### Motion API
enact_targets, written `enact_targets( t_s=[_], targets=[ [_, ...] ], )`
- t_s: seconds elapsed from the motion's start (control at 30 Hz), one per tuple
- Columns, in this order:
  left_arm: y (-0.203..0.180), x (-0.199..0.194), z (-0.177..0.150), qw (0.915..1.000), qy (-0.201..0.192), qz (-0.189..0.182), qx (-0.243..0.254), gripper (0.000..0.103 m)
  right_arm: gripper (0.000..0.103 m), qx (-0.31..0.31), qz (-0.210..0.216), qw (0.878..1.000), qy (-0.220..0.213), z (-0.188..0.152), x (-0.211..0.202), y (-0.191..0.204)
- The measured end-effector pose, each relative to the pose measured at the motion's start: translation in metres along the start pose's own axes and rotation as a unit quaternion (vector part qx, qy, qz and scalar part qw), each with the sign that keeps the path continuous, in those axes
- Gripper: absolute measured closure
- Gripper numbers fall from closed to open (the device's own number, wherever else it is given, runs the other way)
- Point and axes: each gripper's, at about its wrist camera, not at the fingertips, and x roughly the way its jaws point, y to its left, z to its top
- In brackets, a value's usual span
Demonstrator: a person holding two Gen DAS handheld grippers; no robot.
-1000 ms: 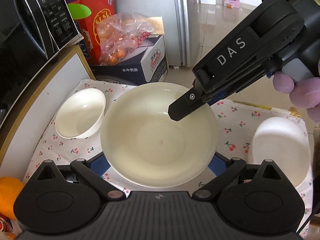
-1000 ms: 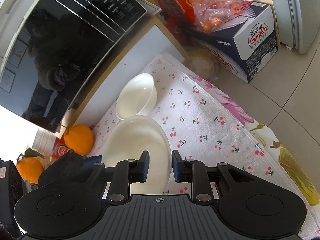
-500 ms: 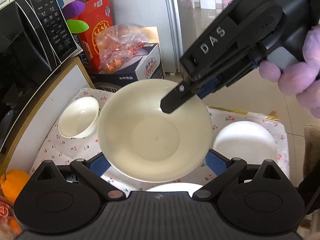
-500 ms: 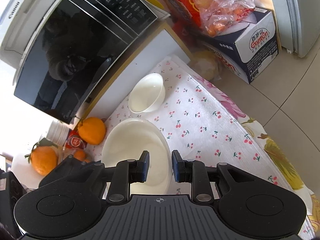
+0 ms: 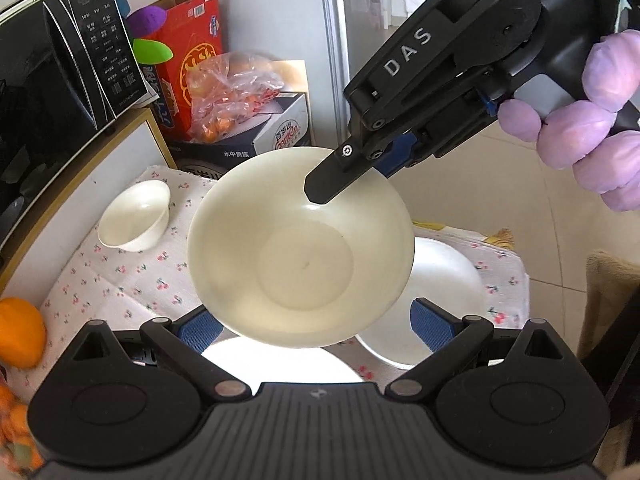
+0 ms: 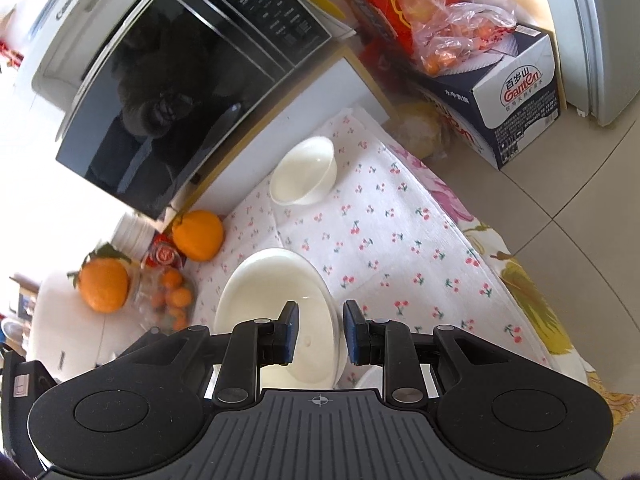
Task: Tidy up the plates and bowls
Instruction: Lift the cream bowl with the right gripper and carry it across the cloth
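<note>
Right gripper (image 6: 318, 334) clamped on the rim of the large cream bowl (image 5: 300, 248), one finger inside, one outside; bowl is lifted clear of the worktop and tilted. In the left wrist view the right gripper (image 5: 320, 192) comes in from upper right, held by a hand in a purple glove (image 5: 600, 128). Left gripper (image 5: 316, 330) is spread wide, blue pads either side of the raised bowl's near edge, not touching it as far as visible, holding nothing.

Below the lifted bowl, a white plate (image 5: 280, 364) lies on the cherry-print cloth (image 5: 120, 280), just in front of the left gripper. A second white plate (image 5: 440, 280) sits to the right, partly hidden by the bowl. Small white bowl (image 6: 304, 178) stands upright at the far end of the cloth, well apart, near the microwave (image 6: 180, 80). Oranges (image 6: 198, 236) beside the cloth edge. Bagged fruit (image 6: 452, 32) on a water carton (image 6: 516, 100) on the floor behind.
</note>
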Motion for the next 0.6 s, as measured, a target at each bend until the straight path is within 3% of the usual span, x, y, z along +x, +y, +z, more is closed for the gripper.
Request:
enact_targets(
  t_s=[0.6],
  targets=[
    [-0.045, 0.005, -0.018, 0.9985, -0.011, 0.009, -0.053, 0.004, 0.079, -0.068, -0.033, 0.996, 0.056, -0.020, -0.006, -0.017]
  ],
)
